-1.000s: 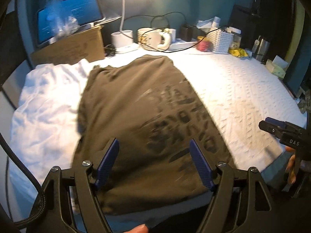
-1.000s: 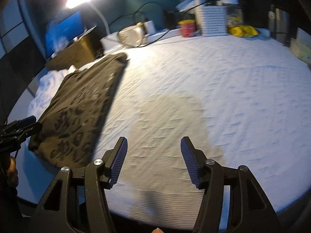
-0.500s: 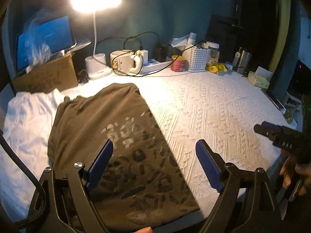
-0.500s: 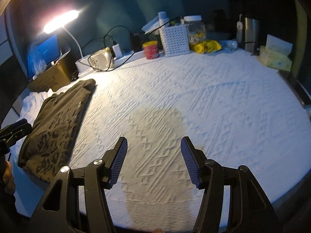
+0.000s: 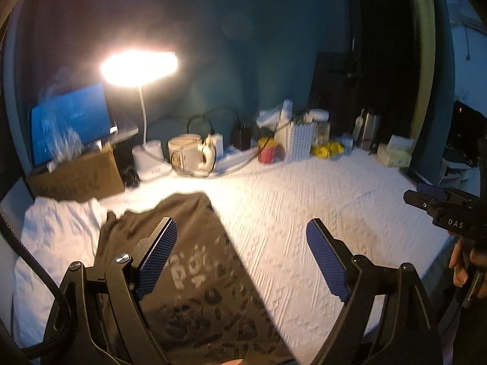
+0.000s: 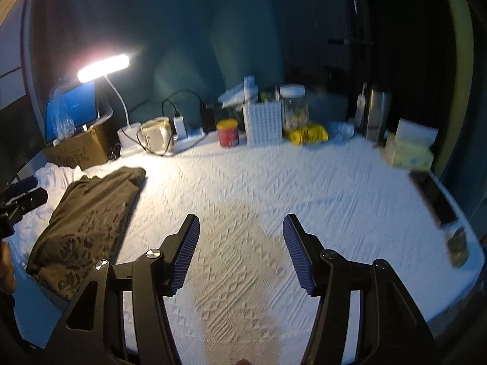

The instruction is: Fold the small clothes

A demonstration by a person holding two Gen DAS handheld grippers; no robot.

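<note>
A dark olive T-shirt with a printed pattern (image 5: 194,279) lies folded into a long strip on the white textured cover (image 5: 319,213), near its left end. My left gripper (image 5: 242,237) hangs above the shirt's right edge, open, nothing between its blue pads. In the right wrist view the same shirt (image 6: 88,222) lies at the left, and my right gripper (image 6: 240,231) is held open over bare cover (image 6: 274,182), well to the right of it. The right gripper (image 5: 441,206) also shows at the right edge of the left wrist view, in a person's hand (image 5: 462,270).
White cloth (image 5: 57,237) lies bunched left of the shirt. Along the back stand a lit desk lamp (image 5: 140,67), a laptop on a cardboard box (image 5: 76,176), a mug (image 5: 188,155), cables, a red tin (image 6: 227,133), a white basket (image 6: 264,124), a jar, a steel flask (image 6: 377,115) and a tissue box (image 6: 409,152).
Both grippers have risen and pulled back from the cover, so the shirt looks smaller and lower in both views. The left jaws stand wider than a second ago. The shirt has not moved.
</note>
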